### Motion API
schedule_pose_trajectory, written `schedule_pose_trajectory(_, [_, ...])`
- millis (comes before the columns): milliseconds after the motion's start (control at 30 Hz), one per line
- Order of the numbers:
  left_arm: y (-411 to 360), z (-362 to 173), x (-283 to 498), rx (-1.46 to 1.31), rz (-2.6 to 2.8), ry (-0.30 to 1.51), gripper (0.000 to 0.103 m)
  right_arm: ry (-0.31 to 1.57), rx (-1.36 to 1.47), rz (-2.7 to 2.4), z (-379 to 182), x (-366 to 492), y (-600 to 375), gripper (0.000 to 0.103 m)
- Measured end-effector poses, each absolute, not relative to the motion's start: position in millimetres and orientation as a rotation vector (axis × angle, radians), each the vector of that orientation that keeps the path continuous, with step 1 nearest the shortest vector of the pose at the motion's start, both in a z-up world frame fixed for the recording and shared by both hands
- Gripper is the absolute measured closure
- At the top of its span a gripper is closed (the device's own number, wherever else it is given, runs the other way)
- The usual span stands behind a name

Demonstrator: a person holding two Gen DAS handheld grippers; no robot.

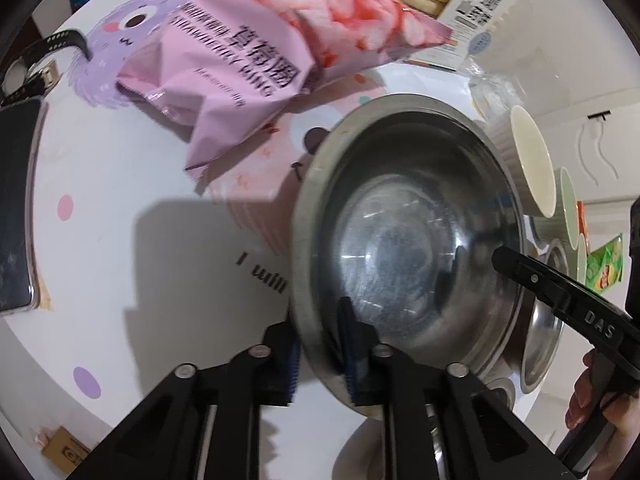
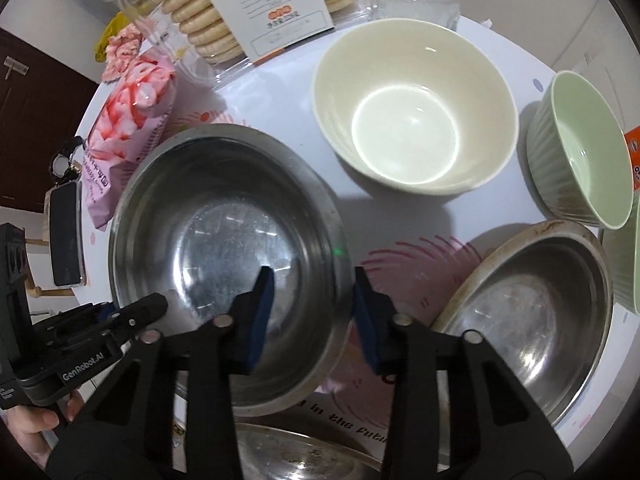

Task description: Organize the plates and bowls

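A large steel bowl (image 1: 408, 248) (image 2: 228, 264) is held tilted above the round table. My left gripper (image 1: 322, 356) is shut on its near rim, one pad inside and one outside. My right gripper (image 2: 314, 312) straddles the opposite rim with its blue pads (image 2: 262, 320) a little apart from the metal, so it stands open. A cream bowl (image 2: 416, 120), a green ribbed bowl (image 2: 576, 148) and a second steel bowl (image 2: 532, 312) stand on the table to the right. Another steel dish (image 2: 296, 456) lies under the right gripper.
A pink snack bag (image 1: 256, 60) (image 2: 128, 120) lies left of the steel bowl. A biscuit box (image 2: 260, 4) stands at the back. A phone (image 1: 16, 204) (image 2: 66, 236) and a watch (image 1: 44, 60) lie at the table's left edge.
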State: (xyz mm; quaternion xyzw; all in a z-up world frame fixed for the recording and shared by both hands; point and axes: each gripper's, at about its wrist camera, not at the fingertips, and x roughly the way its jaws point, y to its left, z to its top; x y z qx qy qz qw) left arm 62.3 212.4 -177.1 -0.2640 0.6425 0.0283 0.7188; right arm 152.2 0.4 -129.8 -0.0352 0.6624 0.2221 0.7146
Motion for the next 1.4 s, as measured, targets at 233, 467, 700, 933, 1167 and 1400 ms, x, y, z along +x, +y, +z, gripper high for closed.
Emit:
schedule_pose_trajectory(233, [217, -173, 65, -0.589, 0.080, 1.400, 0.090, 1.482, -0.057, 0.477, -131, 154, -11, 0.089])
schedule_pose_trajectory(467, [224, -137, 55, -0.540, 0.074, 1.351, 0.090, 1.413, -0.017, 0.484, -108, 143, -12, 0.090])
schedule_pose_trajectory(700, [208, -88, 37, -0.431, -0.013, 1.335, 0.091, 1.341, 0.023, 0.447, -56, 100, -31, 0.090])
schedule_pose_trajectory(933, [169, -75, 1, -0.371, -0.118, 1.369, 0.091, 1.339, 0.082, 0.377, -37, 41, -72, 0.089])
schedule_pose_trajectory(1167, [131, -96, -35, -0.322, -0.172, 1.445, 0.091, 1.387, 0.134, 0.303, -55, -9, -108, 0.089])
schedule_pose_trajectory(1400, [117, -117, -49, -0.265, -0.156, 1.490, 0.091, 1.438, 0.154, 0.263, -82, -34, -121, 0.088])
